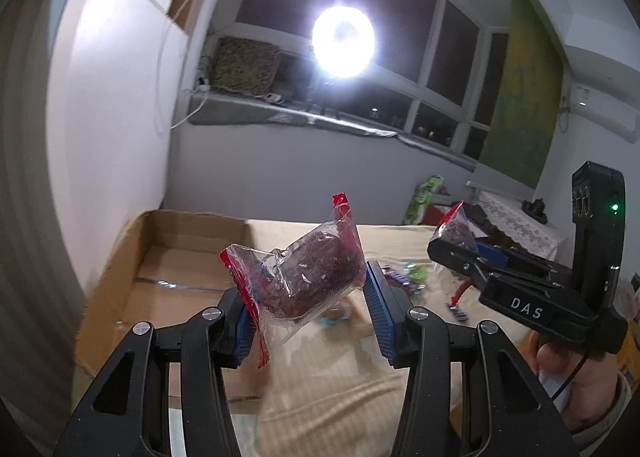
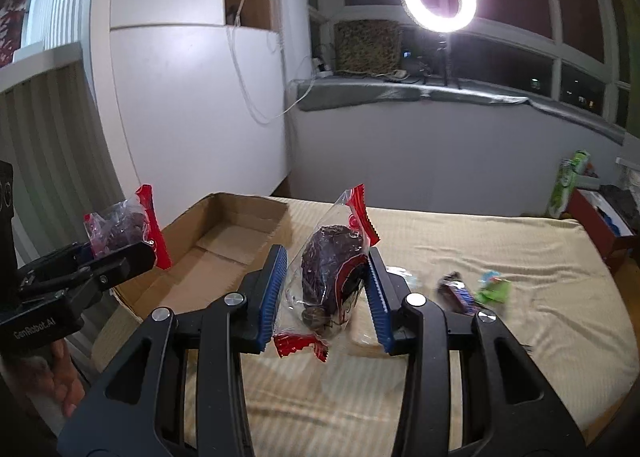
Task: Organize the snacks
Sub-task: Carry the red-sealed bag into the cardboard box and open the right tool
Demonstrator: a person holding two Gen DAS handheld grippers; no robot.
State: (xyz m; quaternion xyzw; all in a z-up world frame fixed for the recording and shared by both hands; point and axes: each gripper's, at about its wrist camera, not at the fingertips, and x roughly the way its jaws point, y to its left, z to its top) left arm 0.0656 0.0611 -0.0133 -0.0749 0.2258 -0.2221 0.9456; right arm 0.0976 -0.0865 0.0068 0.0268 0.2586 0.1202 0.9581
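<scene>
Both tongs are pinching a snack each: the left tongs (image 1: 308, 297) hold a clear packet (image 1: 304, 277) with red ends and a dark piece inside, and the right tongs (image 2: 326, 293) hold a second packet (image 2: 332, 277) of the same kind. Each packet is pressed between blue pads, and both hang in the air above the bed (image 2: 500, 357), near the open cardboard box (image 2: 224, 245).

I judge the step in hand is to carry the two packets to the box. To do it well, keep the squeeze steady, because the film is slippery and the right packet sits tilted, with its lower end hanging below the pads. Bring each packet over the box floor, lower it inside the walls, and only then let go. The two tongs are close, so one should go in first.

Count: two packets in the tongs, one box, and on the bed some loose snacks (image 2: 476, 293), at least two, one dark and one green, but they are blurred and I cannot count them surely. The box floor, as far as it shows, holds nothing
</scene>
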